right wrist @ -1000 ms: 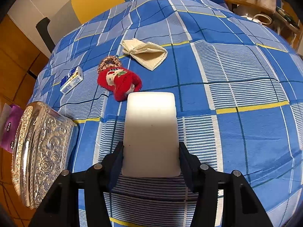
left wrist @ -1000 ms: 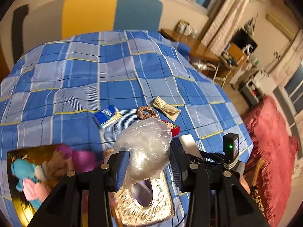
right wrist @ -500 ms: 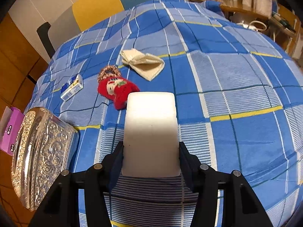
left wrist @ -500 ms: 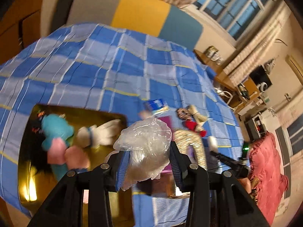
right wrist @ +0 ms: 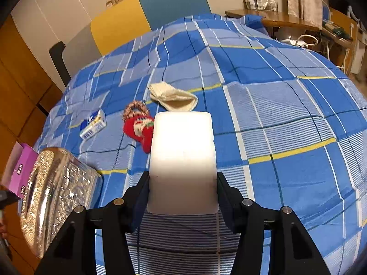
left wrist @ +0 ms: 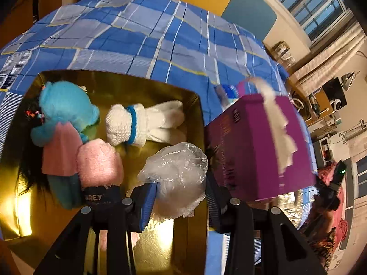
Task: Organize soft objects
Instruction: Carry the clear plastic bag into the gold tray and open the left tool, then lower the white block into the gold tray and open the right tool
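The left hand-held gripper (left wrist: 179, 197) pinches a crumpled clear plastic bag (left wrist: 176, 176) between its two fingers and holds it above the near right part of the gold tray (left wrist: 146, 87). In this tray lie a pink fluffy piece (left wrist: 98, 162), a blue plush toy (left wrist: 66, 105) and, a little further, a white knitted toy with a blue band (left wrist: 142, 123). Just beside the tray on the right stands a purple tissue box (left wrist: 257, 146) with a tissue coming out, and behind all this is the bed with the blue checked cover (left wrist: 160, 34).

The right hand-held gripper (right wrist: 182, 194) is pressed on a white foam block (right wrist: 182, 160) and holds it over the bed. To its left is a silver embossed box (right wrist: 55, 197). Further on the cover lie a red Santa toy (right wrist: 140, 128), a small blue-white packet (right wrist: 93, 127), a brown hair scrunchie (right wrist: 135, 107) and a cream cloth (right wrist: 174, 97).

I think the step in hand is to put the bag in the tray. The next move asks to lower it a bit onto the free gold surface and release it, without pushing the tissue box.
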Tool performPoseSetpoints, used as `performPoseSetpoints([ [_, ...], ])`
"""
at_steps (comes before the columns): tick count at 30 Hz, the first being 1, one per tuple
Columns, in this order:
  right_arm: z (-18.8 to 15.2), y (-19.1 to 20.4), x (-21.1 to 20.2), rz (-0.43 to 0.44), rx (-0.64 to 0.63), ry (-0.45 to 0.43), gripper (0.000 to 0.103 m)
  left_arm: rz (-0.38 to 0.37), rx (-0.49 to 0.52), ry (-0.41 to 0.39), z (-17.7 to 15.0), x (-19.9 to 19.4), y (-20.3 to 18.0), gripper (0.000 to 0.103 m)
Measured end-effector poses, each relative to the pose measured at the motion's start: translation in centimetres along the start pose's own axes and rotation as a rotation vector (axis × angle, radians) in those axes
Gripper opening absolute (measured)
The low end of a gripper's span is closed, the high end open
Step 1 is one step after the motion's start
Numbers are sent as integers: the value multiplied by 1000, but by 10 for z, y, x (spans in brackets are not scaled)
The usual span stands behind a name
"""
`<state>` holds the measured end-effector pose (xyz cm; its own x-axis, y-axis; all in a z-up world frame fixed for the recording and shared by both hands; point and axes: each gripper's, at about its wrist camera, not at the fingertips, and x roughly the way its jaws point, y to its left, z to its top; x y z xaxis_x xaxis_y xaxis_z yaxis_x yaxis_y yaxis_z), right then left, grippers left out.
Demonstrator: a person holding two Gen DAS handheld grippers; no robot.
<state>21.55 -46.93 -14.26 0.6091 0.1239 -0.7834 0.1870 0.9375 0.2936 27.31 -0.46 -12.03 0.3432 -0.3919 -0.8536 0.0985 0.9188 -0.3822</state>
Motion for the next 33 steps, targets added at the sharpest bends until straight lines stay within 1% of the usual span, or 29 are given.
performPoseSetpoints([
  [2, 1, 0, -3, 4, 2, -19, 56, 1, -11, 6, 0, 8, 3, 43],
  [5, 2, 0, -5, 5, 3, -30, 56, 8, -44, 10, 1, 15, 10, 48],
  [8, 2, -1, -6, 5, 8, -42, 56, 16, -68, -4, 1, 12, 13, 50],
  [10, 3, -2, -9, 4, 12, -64, 56, -5, -70, -31, -1, 4, 13, 52],
  [11, 4, -2, -11, 5, 14, -77, 56, -18, -69, -44, 0, 0, 13, 55],
  [12, 5, -3, -14, 5, 16, -92, 56, -40, -68, -63, -1, -4, 13, 62],
  [13, 5, -4, -16, 6, 19, -110, 56, -72, -69, -81, -2, -8, 14, 66],
  [14, 6, -4, -19, 10, 21, -124, 56, -85, -72, -84, -1, -8, 14, 69],
  [16, 7, -3, -23, 13, 17, -149, 56, -88, -75, -82, -1, -9, 15, 69],
  [19, 7, 0, -29, 11, -5, -186, 56, -61, -90, -93, -3, -12, 19, 69],
  [21, 7, 4, -33, 16, -23, -210, 56, -52, -83, -130, -7, -21, 20, 69],
  [24, 6, 6, -37, 12, -32, -230, 56, -9, -31, -196, -18, -38, 15, 68],
  [29, 3, 3, -45, -25, 29, -225, 56, 44, 52, -276, -44, -61, 17, 68],
  [31, 1, 2, -52, -26, 58, -225, 56, 62, 59, -302, -57, -69, 23, 68],
  [33, 1, 11, -66, -15, 47, -244, 56, 74, 49, -321, -67, -75, 29, 68],
])
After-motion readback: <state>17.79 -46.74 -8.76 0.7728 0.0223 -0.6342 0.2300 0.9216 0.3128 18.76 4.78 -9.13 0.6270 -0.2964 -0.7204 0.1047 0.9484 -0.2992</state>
